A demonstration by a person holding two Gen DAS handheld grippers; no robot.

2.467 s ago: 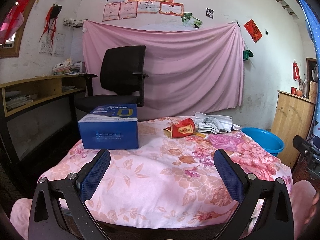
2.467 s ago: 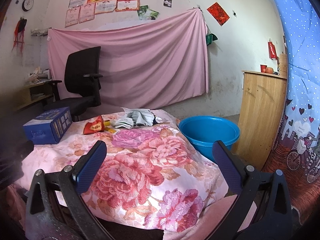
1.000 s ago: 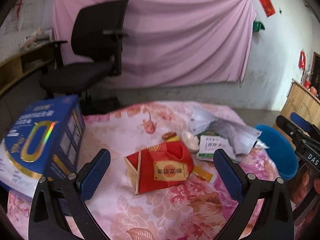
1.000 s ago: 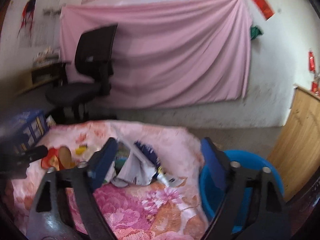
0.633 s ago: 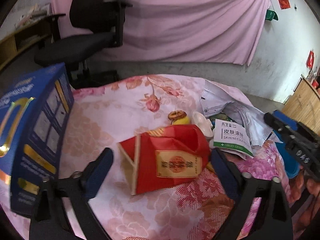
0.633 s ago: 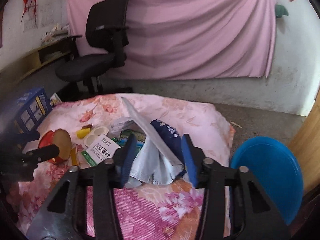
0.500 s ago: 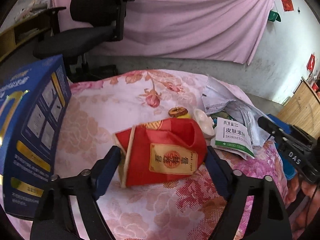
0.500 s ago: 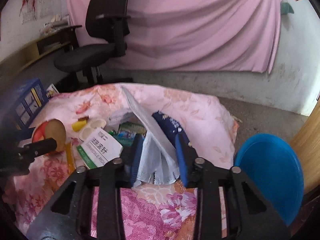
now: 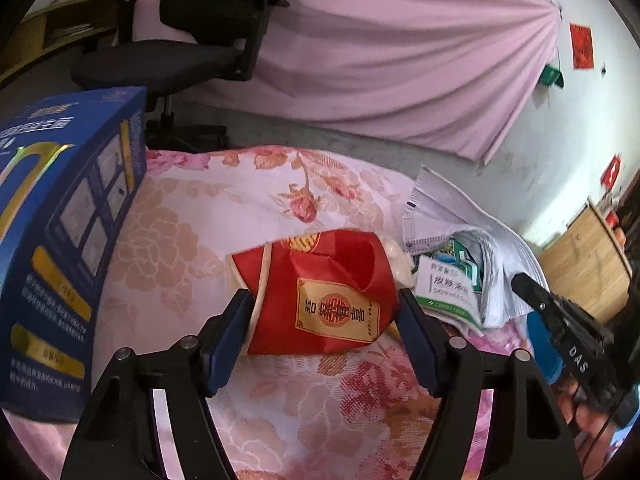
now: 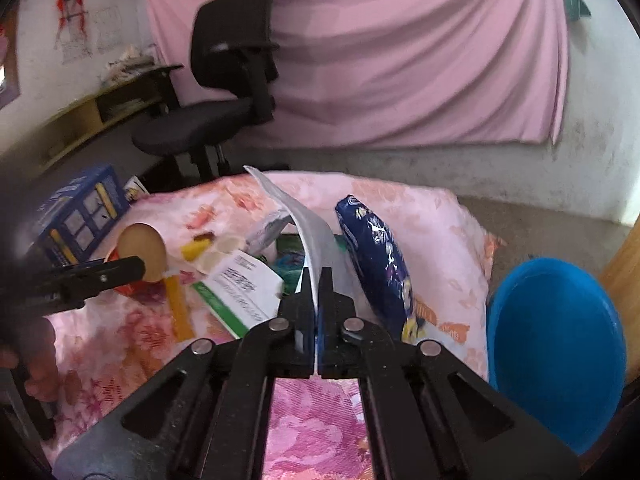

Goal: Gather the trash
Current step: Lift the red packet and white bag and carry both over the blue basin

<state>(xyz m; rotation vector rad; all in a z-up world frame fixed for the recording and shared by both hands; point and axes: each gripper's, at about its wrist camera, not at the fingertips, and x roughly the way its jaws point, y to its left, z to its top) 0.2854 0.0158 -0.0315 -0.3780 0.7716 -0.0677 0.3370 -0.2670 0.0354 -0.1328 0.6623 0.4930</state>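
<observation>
Crumpled red carton [image 9: 328, 292] on its side on floral cloth, white bag [image 10: 308, 236] edge upright, blue wrapper [image 10: 380, 264] beside it

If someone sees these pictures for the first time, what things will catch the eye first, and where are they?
The crumpled red paper box lies on the floral cloth, squeezed between the fingers of the left gripper. The right gripper is shut on a thin grey-white plastic bag that rises from the litter pile. A bright blue basin stands to the right, below the table edge.
</observation>
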